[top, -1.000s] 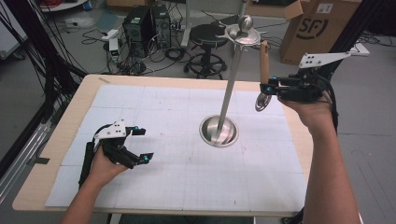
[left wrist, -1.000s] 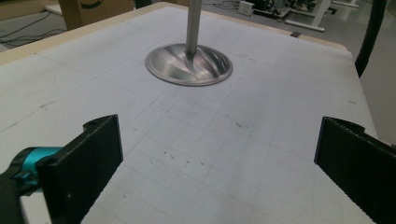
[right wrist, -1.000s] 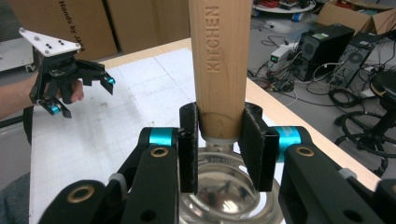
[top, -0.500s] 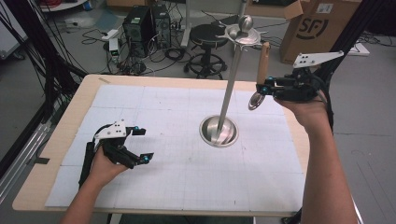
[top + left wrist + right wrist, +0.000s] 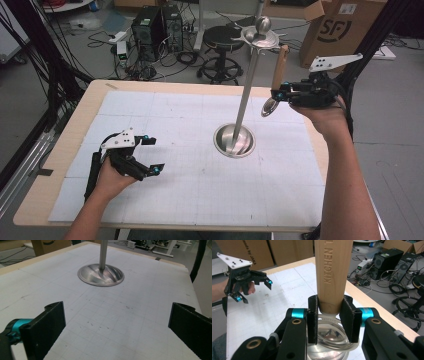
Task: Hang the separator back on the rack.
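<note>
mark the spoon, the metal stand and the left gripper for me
spoon [image 5: 333, 270], right gripper view, on the wooden handle above the jaws.
metal stand [image 5: 234, 141], high view, on its round base on the table.
left gripper [image 5: 152, 155], high view, midway between its open fingertips.

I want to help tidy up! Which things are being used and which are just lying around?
In use:
- wooden-handled metal ladle, held in the right tongs
- tall steel stand with round base
- left tongs, open, empty

Lying about:
- cardboard box
- black stool
- black computer towers
</note>
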The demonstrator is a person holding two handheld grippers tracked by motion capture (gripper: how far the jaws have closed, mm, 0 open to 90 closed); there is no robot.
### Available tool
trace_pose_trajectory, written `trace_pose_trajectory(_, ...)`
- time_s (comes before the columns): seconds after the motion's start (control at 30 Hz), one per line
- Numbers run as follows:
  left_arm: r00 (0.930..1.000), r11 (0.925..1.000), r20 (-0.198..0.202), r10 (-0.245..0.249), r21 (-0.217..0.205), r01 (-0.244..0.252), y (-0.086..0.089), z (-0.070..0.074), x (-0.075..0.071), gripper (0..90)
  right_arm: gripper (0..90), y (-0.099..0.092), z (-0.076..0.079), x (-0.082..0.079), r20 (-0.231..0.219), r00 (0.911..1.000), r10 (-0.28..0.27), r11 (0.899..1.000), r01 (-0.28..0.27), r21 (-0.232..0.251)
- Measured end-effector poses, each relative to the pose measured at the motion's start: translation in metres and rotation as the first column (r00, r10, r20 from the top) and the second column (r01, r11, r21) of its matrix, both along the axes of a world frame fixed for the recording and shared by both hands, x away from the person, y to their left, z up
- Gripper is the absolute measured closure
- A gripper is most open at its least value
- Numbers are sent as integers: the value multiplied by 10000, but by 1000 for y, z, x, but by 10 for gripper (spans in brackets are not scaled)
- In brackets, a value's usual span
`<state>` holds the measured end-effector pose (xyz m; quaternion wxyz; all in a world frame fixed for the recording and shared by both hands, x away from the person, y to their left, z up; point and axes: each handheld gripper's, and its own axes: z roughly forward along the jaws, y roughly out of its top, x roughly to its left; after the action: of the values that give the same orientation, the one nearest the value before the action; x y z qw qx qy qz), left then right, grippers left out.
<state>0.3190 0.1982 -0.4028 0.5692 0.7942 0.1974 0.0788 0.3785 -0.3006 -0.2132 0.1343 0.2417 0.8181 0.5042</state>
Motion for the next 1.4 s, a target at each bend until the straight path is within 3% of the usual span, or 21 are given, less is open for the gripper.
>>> trace_pose_trajectory(0.2, 10000, 10000, 6, 37, -48, -37, 0, 0, 1, 17, 674, 2, 0, 0, 4, 10000, -11, 10000, 11, -42)
trace_pose_trajectory(0.47, 10000, 10000, -6, 8, -6, -8, 0, 0, 0, 17, 524, -1, -3, 1, 170, 9995, -273, 9996, 273, 3)
trace_pose_trajectory(0.7, 10000, 10000, -22, 44, -70, -44, 1, 0, 1, 17, 480, -4, -4, -12, 297, 9995, -112, 9998, 107, 163)
trace_pose_trajectory(0.77, 10000, 10000, -40, 32, -83, -32, 1, 0, 0, 17, 458, -4, -2, -15, 655, 9978, -53, 9998, 42, 181)
trace_pose_trajectory(0.93, 10000, 10000, -6, 30, -38, -30, 1, 1, 0, 17, 416, -3, -2, -26, 825, 9964, 194, 9994, -217, 264)
trace_pose_trajectory(1.4, 10000, 9999, -14, -51, -105, 51, 0, 1, -1, 17, 345, 5, -29, -48, 1199, 9912, 555, 9980, -588, 238)
